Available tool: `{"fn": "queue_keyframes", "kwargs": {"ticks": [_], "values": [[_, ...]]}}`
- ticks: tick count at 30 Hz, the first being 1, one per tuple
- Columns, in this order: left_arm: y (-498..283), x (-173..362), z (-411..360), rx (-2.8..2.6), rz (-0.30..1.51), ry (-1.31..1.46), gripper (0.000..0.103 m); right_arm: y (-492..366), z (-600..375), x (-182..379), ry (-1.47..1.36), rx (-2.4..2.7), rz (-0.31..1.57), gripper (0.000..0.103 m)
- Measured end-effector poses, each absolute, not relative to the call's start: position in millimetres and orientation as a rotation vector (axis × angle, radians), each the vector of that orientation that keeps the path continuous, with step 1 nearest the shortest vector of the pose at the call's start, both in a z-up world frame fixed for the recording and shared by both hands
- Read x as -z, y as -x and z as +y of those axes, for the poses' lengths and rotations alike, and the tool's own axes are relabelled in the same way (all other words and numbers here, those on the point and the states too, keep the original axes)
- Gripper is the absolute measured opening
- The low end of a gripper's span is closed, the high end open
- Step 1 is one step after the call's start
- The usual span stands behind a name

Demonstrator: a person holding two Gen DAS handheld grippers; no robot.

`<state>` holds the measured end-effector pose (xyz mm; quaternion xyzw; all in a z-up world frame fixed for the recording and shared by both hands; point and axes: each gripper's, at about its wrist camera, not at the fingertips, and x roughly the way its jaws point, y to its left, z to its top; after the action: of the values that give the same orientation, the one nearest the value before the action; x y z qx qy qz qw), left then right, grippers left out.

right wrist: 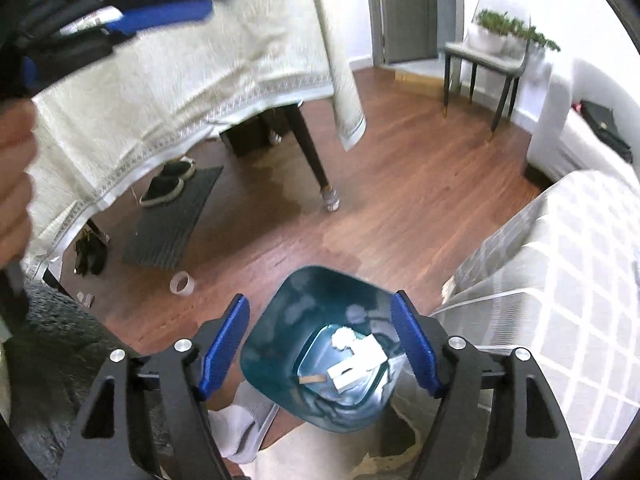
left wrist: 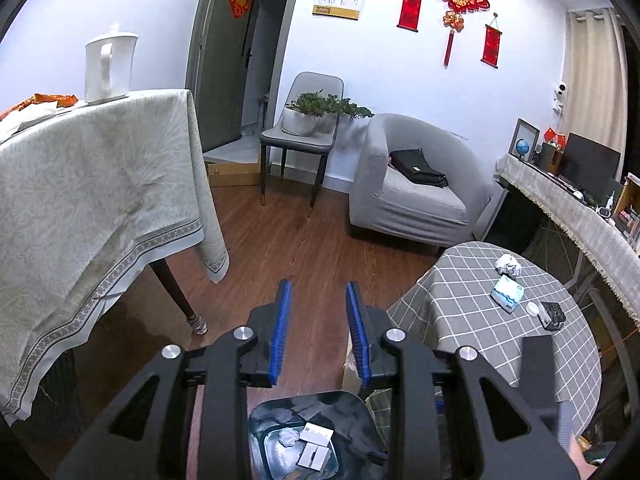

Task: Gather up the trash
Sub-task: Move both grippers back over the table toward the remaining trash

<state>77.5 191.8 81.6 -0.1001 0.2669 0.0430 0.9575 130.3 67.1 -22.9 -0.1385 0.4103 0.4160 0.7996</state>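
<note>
A dark teal trash bin [right wrist: 280, 332] stands on the wood floor and holds a crumpled paper ball [right wrist: 344, 337], white cards [right wrist: 360, 362] and a brown stick. My right gripper [right wrist: 318, 308] is open and empty right above the bin. My left gripper [left wrist: 319, 292] is open and empty, higher up over the floor; the bin [left wrist: 352, 408] shows below it. On the small checked table [left wrist: 460, 300] lie a crumpled paper ball [left wrist: 508, 266], a light blue tissue pack [left wrist: 508, 294], a white cap [left wrist: 533, 309] and a small black box [left wrist: 554, 314]. The left gripper also shows blurred at the right wrist view's top left [right wrist: 160, 16].
A large table with a pale cloth [left wrist: 100, 200] stands to the left, with a white kettle [left wrist: 108, 68] on it. A grey armchair [left wrist: 412, 184] with a black bag, a chair with a plant [left wrist: 308, 120] and a cluttered desk [left wrist: 580, 196] stand behind. Shoes [right wrist: 168, 184], a mat and a tape roll [right wrist: 182, 283] lie on the floor.
</note>
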Motion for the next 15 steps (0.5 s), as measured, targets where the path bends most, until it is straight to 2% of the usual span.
{"fn": "queue_keyframes", "kwargs": {"ticks": [8,15], "values": [[-90,-83,160,-0.046,0.543,0.175,0.043,-138,21,-6,0.239,-0.829,0.788,0.072],[-104,-78,123,0.002,0.556,0.146,0.048,-151,-22,-13,0.208,-0.739,0.758,0.072]]}}
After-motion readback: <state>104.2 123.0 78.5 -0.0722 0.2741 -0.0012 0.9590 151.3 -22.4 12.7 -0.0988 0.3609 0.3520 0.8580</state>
